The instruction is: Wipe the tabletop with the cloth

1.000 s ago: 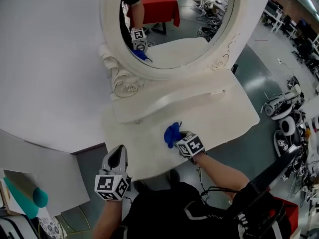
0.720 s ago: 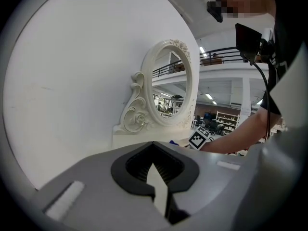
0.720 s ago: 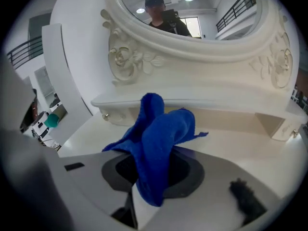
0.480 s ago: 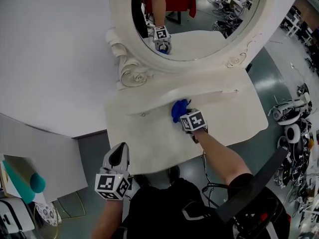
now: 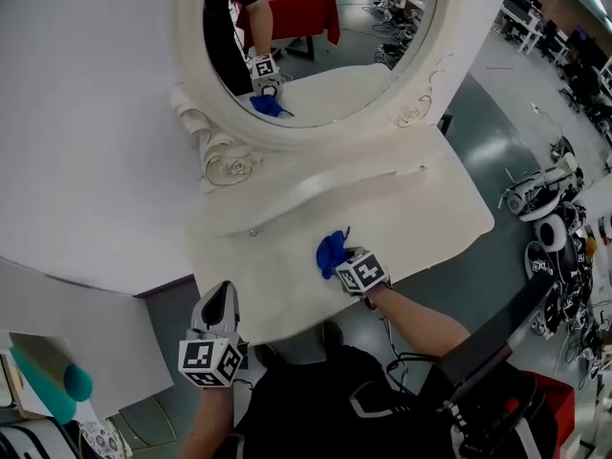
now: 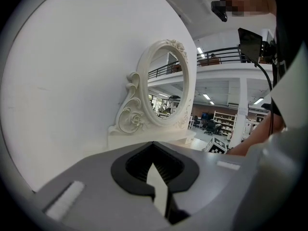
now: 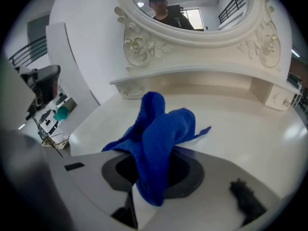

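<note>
The only print showing is the blocky black-and-white square patterning on the marker cube (image 5: 363, 275) of the right gripper (image 5: 344, 262) and on the matching cube (image 5: 210, 361) of the left gripper (image 5: 222, 293). The right gripper is clamping a blue cloth (image 5: 331, 254), a soft, nappy terry piece that is bunching into rounded folds; in the right gripper view the cloth (image 7: 161, 138) is rising out of the closed jaws of the right gripper (image 7: 144, 201) in two plump lobes, with one thin corner trailing to the right. The cloth is lying against the tabletop (image 5: 435, 220), a smooth, matte cream surface with a curving front edge, near its front middle. Behind it a low raised ledge (image 5: 316, 191) is running across the back, carrying small round knobs (image 7: 126, 91); above the ledge an oval mirror (image 5: 325, 27) is standing in a thick cream frame (image 5: 222, 157) carved with scrolls and rosettes, and the glass is reflecting the cloth and a marker cube. The left gripper, grey and smooth-shelled, is hovering by the front left corner of the tabletop; in the left gripper view its jaws (image 6: 161, 196) are pressing together with nothing between them.
</note>
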Action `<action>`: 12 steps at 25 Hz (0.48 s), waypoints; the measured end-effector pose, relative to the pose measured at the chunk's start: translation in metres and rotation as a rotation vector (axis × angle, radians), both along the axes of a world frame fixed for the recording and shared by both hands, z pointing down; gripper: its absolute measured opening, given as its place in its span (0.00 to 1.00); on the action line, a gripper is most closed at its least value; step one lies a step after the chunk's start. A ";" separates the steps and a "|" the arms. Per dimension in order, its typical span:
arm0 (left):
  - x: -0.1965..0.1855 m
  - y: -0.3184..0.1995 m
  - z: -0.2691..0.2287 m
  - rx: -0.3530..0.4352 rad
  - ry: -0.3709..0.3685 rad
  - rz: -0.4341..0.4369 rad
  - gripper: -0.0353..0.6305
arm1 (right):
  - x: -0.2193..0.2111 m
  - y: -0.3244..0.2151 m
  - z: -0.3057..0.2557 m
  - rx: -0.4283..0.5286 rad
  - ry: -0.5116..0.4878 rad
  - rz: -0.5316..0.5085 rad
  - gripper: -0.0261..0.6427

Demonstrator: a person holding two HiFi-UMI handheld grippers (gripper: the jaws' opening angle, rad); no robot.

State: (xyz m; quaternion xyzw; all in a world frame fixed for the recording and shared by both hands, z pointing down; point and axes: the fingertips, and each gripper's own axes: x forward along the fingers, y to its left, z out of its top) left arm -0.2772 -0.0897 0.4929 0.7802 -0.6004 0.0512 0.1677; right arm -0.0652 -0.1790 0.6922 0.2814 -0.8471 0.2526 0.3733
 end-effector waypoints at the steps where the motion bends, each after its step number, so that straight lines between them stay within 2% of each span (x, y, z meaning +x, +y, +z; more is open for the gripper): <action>1: 0.003 0.000 -0.001 0.002 -0.001 0.010 0.06 | 0.002 0.011 0.000 -0.008 -0.002 -0.005 0.21; 6: 0.019 -0.009 -0.001 0.015 -0.013 0.067 0.06 | 0.018 0.045 0.005 -0.064 -0.007 -0.006 0.21; 12: 0.033 -0.014 -0.007 0.030 -0.021 0.092 0.06 | 0.030 0.073 0.002 -0.088 -0.024 0.003 0.21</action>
